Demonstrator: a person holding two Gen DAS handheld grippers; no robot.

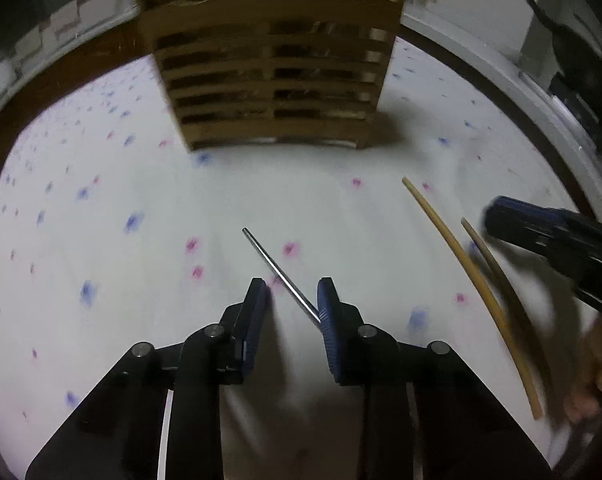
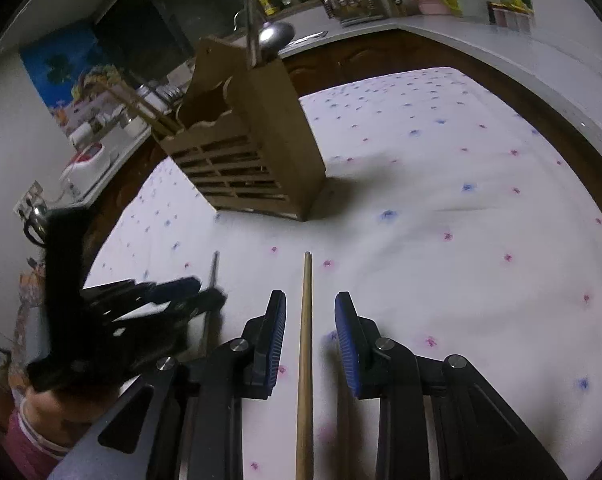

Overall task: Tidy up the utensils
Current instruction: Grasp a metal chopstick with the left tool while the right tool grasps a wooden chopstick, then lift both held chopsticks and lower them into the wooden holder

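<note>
Left claw (image 1: 292, 296) released at lower centre of the left wrist view, fingers apart over a white cloth (image 1: 101, 280) dotted with pink and blue flowers. Between those fingers, a thin metal chopstick (image 1: 279, 274), flat on the cloth, long axis diagonal, tip aimed toward the upper left, near end passing just beside or against the blue pad of the right-hand finger; contact not certain. At the right of that view, two wooden chopsticks (image 1: 469, 276) side by side on the cloth, running from upper left down to lower right, tips pointing roughly toward the wooden slatted utensil holder (image 1: 269, 80) upright at top centre. Right claw (image 2: 310, 310) likewise released, at lower centre of the right wrist view, straddling one wooden chopstick (image 2: 306, 340) without touching it; long axis near vertical in frame, tip pointing up toward the holder at upper centre. In the holder, wooden sticks at its left side and a metal handle (image 2: 252, 20) standing upright from its top. Left claw blurred at lower left of that view.
</note>
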